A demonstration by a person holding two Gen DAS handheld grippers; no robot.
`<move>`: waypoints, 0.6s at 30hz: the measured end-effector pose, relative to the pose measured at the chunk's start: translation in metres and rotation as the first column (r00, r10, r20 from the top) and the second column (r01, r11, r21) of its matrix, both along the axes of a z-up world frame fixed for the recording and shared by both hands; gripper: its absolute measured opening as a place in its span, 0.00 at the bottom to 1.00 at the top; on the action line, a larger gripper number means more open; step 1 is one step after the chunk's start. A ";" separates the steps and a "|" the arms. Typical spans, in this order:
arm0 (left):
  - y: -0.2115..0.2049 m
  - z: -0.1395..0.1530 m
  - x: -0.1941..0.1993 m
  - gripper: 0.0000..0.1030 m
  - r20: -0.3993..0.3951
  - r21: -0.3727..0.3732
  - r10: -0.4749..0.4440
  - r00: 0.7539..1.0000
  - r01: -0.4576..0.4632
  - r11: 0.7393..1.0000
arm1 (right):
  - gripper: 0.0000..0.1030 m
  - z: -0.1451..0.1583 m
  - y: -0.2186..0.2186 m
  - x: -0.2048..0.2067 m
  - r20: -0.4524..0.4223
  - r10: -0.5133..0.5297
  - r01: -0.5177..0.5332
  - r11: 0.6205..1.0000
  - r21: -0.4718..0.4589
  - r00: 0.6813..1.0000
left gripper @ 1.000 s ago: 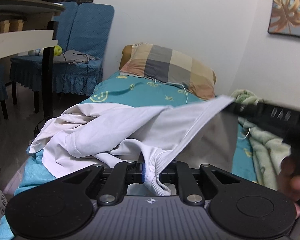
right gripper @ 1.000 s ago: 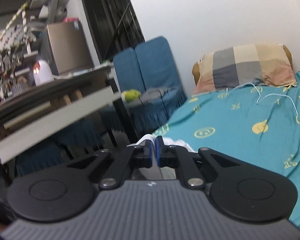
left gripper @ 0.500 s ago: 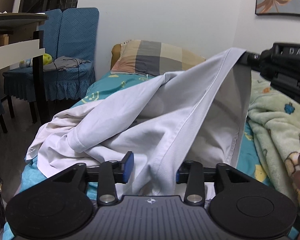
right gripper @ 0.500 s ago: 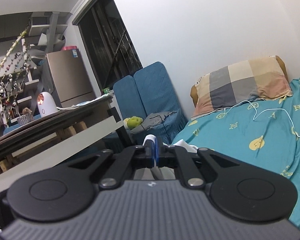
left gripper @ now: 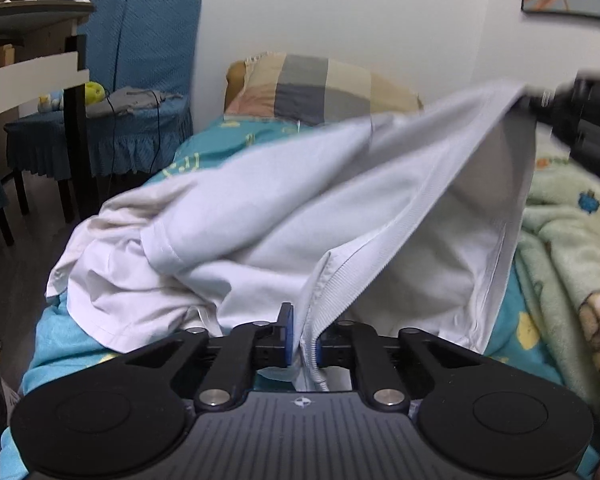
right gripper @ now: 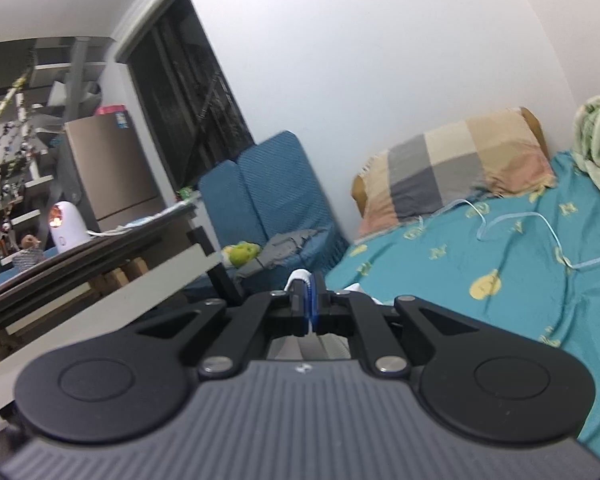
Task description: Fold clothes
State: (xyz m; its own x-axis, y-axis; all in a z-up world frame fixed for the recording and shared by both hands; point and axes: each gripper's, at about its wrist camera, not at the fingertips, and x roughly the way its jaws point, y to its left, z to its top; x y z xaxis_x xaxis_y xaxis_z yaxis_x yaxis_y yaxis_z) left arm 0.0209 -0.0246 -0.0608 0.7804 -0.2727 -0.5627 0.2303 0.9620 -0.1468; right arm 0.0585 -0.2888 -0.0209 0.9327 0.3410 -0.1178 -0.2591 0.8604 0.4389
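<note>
A white garment (left gripper: 260, 208) lies bunched on the teal bed sheet (left gripper: 228, 136). Its ribbed hem (left gripper: 412, 232) runs taut from low centre to the upper right. The jaws of my left gripper (left gripper: 303, 340) are closing on the near end of that hem, and the pads press on the cloth. In the left wrist view my right gripper (left gripper: 572, 120) holds the far end raised above the bed. In its own view the right gripper (right gripper: 311, 304) is shut, with a fold of white cloth (right gripper: 298, 276) showing above the pads.
A checked pillow (left gripper: 324, 88) lies at the head of the bed, and a green blanket (left gripper: 572, 240) covers its right side. A white cable (right gripper: 540, 224) trails over the sheet. Blue-covered chairs (left gripper: 148, 60) and a table (left gripper: 32, 76) stand to the left.
The left jaws stood apart around the hem half a second ago and have now come together on it. The right gripper has tilted and shifted a little, still holding its end up.
</note>
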 end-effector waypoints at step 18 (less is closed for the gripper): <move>0.035 0.037 -0.012 0.07 0.124 -0.199 0.091 0.988 -0.065 0.978 | 0.04 -0.033 -0.005 0.022 -0.189 -0.051 0.043 0.998 -0.047 0.981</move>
